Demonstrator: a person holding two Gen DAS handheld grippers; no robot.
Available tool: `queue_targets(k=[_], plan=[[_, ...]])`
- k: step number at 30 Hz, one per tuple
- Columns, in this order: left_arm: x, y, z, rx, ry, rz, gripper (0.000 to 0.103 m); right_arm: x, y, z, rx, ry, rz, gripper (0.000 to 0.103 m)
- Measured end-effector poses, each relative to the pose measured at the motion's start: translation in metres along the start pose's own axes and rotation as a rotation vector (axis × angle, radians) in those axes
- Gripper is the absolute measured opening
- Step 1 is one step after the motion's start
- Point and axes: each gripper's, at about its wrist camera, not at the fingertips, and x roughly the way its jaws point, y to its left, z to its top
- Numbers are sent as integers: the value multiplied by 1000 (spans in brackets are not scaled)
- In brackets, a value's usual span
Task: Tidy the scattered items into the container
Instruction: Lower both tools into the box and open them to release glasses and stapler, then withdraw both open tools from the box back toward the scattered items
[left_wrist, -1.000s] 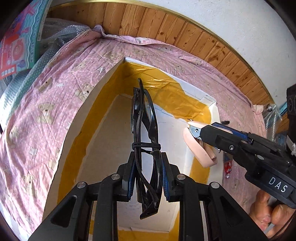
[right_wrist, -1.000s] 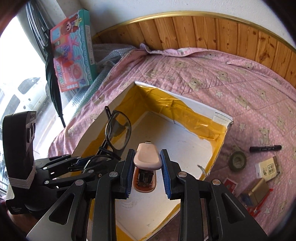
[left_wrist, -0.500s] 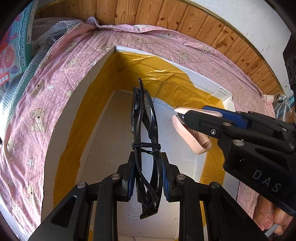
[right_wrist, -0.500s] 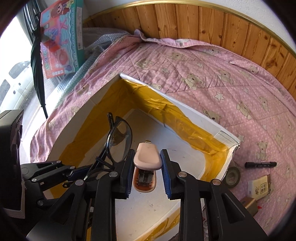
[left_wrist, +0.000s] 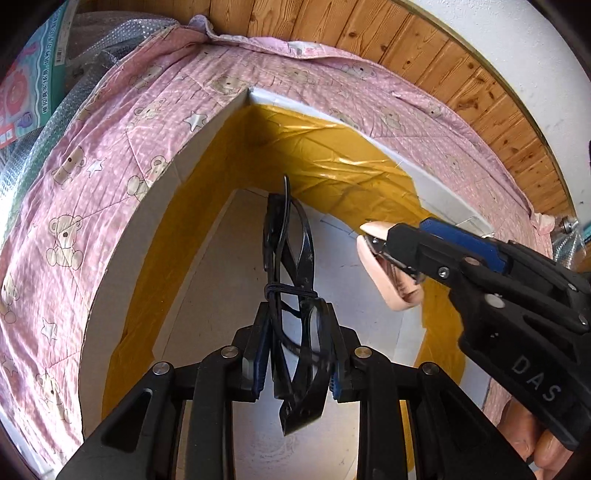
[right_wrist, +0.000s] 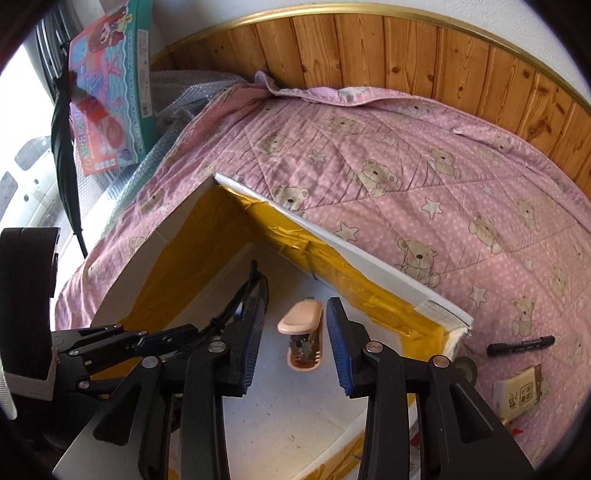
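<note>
While the left gripper (left_wrist: 297, 352) keeps its pads pinched on the folded black glasses (left_wrist: 291, 280), the right gripper (right_wrist: 295, 341) has spread its fingers since half a second ago, when they were pressed on the pink stapler (right_wrist: 303, 334). From the right wrist view the stapler now sits free between the two blue pads, touching neither; whether it has reached the white floor of the box (right_wrist: 373, 260) or hangs just above it I cannot tell. The left wrist view shows the stapler (left_wrist: 388, 273) at the tip of the right gripper (left_wrist: 413, 254), well inside the yellow-taped walls of the box (left_wrist: 162, 206).

Both tools have come further in over the box than a second ago, and the glasses hang upright over its floor, unchanged in the grip. Outside, on the pink bear-print quilt (right_wrist: 424, 155), a black marker (right_wrist: 521, 344), a roll of tape (right_wrist: 466, 367) and a small tan carton (right_wrist: 519, 393) lie beside the box's right corner.
</note>
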Motion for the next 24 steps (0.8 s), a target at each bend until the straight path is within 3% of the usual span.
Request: queue_targets(k=[2, 10, 15, 18, 21, 24], plan=[[-2, 5, -4, -32, -14, 13, 43, -9, -6, -6, 27, -21, 18, 39], [-33, 1, -37, -6, -50, -33, 43, -58, -10, -61, 74, -114, 106, 39], [-51, -16, -70, 36, -71, -54, 43, -72, 3, -105, 88, -120, 162, 39], [-53, -19, -95, 75, -77, -15, 43, -77, 10, -127, 86, -113, 182, 39], [-47, -15, -120, 54, -58, -9, 43, -84, 18, -143, 55, -137, 139, 39], [-43, -21, -140, 62, -42, 50, 44, -89, 16, -148, 45, -136, 113, 36]])
